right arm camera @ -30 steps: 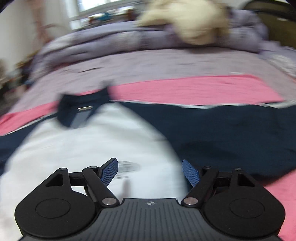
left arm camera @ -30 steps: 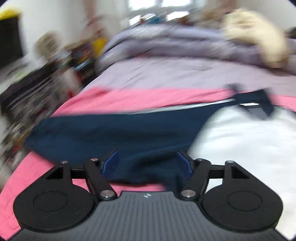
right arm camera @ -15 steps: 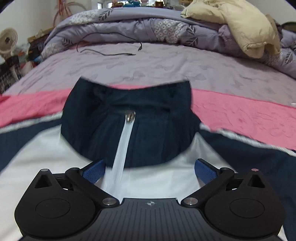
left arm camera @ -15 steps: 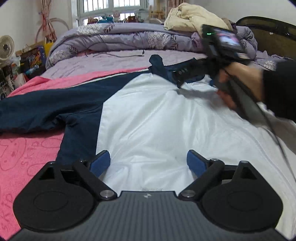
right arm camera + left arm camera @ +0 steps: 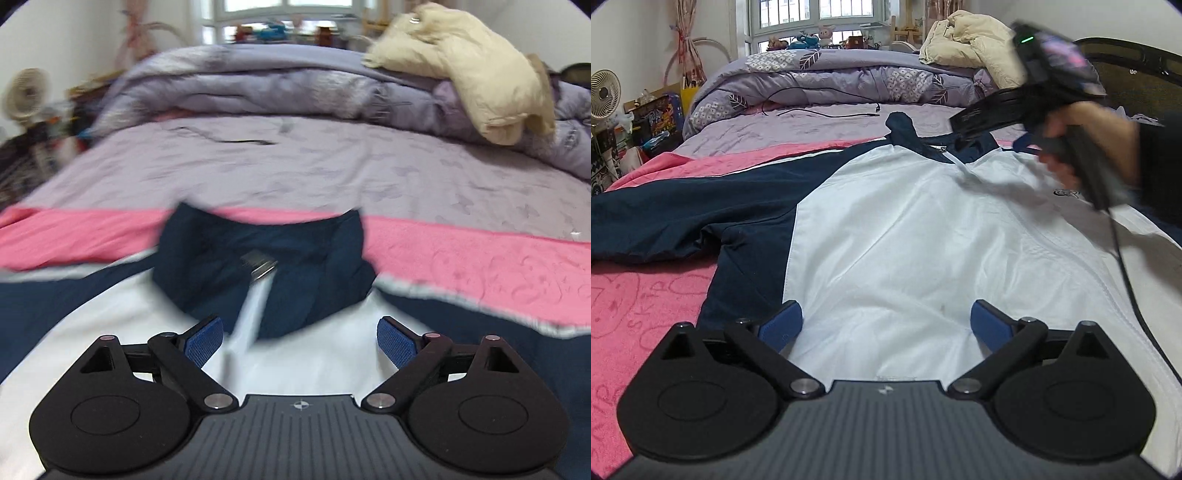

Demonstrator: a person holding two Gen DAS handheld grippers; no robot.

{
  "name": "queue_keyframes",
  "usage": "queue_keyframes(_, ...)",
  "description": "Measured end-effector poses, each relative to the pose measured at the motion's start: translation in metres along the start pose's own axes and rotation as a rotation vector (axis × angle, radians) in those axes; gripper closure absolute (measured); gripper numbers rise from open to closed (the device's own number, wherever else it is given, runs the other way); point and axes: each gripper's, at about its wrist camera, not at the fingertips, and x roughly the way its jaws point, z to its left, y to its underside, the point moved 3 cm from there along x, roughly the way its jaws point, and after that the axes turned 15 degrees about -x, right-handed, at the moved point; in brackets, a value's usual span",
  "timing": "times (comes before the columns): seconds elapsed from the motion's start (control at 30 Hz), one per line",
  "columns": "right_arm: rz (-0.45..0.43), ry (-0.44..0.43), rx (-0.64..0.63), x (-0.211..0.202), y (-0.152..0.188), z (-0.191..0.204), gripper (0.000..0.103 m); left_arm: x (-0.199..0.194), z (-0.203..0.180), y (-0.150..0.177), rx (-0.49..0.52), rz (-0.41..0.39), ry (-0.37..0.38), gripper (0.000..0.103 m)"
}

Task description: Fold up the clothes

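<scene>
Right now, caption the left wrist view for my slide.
Left gripper opening over white-and-navy jacket spread on the bed.

The right wrist view is smeared by motion: the jacket's collar [image 5: 266,258] and zipper pull [image 5: 260,267] lack sharp edges. In the left wrist view, the right gripper [image 5: 1027,142] is blurred, its fingertips indistinct, and the jacket [image 5: 923,236] runs off the right edge.

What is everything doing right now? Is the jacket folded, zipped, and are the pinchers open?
Jacket: spread flat on the bed, not folded.
Zipper: closed up to the collar.
Collar: lying flat.
Left sleeve: stretched out sideways.
Left gripper: opening, nothing held.
Right gripper: closing, over the collar, nothing held.
Cable: loose on the sheet.
</scene>
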Motion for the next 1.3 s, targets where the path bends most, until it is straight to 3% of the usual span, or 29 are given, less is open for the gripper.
queue_keyframes(0.13, 0.062, -0.121, -0.114, 0.000, 0.014, 0.049, 0.020, -0.001, 0.000, 0.001, -0.003, -0.007, 0.000, 0.003)
queue_keyframes(0.17, 0.068, -0.110, -0.133, 0.014, 0.012, 0.056, 0.016, -0.002, 0.001, 0.001, -0.006, -0.010, 0.001, 0.003)
queue_keyframes(0.2, 0.038, -0.081, -0.140, 0.028, 0.007, 0.057, 0.003, -0.002, 0.001, 0.002, -0.010, -0.014, 0.003, 0.003)
queue_keyframes(0.23, 0.020, -0.063, -0.135, 0.046, -0.002, 0.054, 0.000, -0.002, 0.002, 0.002, -0.014, -0.017, 0.005, 0.003)
queue_keyframes(0.37, 0.012, -0.048, -0.035, 0.106, -0.053, 0.031, 0.000, -0.002, 0.003, 0.001, -0.025, -0.022, 0.008, 0.003)
queue_keyframes(0.5, 0.053, -0.054, -0.025, 0.116, -0.076, 0.024, 0.002, -0.002, 0.004, 0.002, -0.028, -0.022, 0.011, 0.002)
queue_keyframes(0.57, 0.036, -0.077, 0.003, 0.094, -0.070, 0.019, 0.011, -0.003, 0.004, 0.002, -0.029, -0.021, 0.012, 0.002)
queue_keyframes(0.77, -0.082, -0.175, -0.134, -0.018, -0.011, 0.013, 0.009, -0.003, 0.002, 0.002, -0.030, -0.022, 0.010, 0.002)
queue_keyframes(0.9, 0.023, -0.141, -0.176, -0.045, 0.048, -0.018, 0.009, -0.003, 0.002, 0.002, -0.029, -0.021, 0.008, 0.001)
queue_keyframes(0.97, 0.105, -0.003, -0.159, -0.042, 0.076, -0.058, 0.006, -0.002, 0.001, 0.002, -0.029, -0.020, 0.007, 0.001)
queue_keyframes(1.07, 0.155, 0.286, 0.033, -0.046, 0.107, -0.148, 0.001, -0.002, 0.001, 0.002, -0.028, -0.020, 0.006, 0.001)
queue_keyframes(1.13, 0.195, 0.436, 0.137, -0.064, 0.113, -0.184, 0.025, -0.002, 0.001, 0.001, -0.026, -0.018, 0.002, 0.000)
queue_keyframes(1.17, 0.201, 0.470, 0.163, -0.076, 0.115, -0.194, 0.025, -0.002, 0.000, 0.001, -0.025, -0.018, 0.000, 0.000)
queue_keyframes(1.3, 0.009, 0.194, 0.122, -0.137, 0.124, -0.144, 0.021, -0.001, 0.000, 0.001, -0.019, -0.015, -0.008, 0.000)
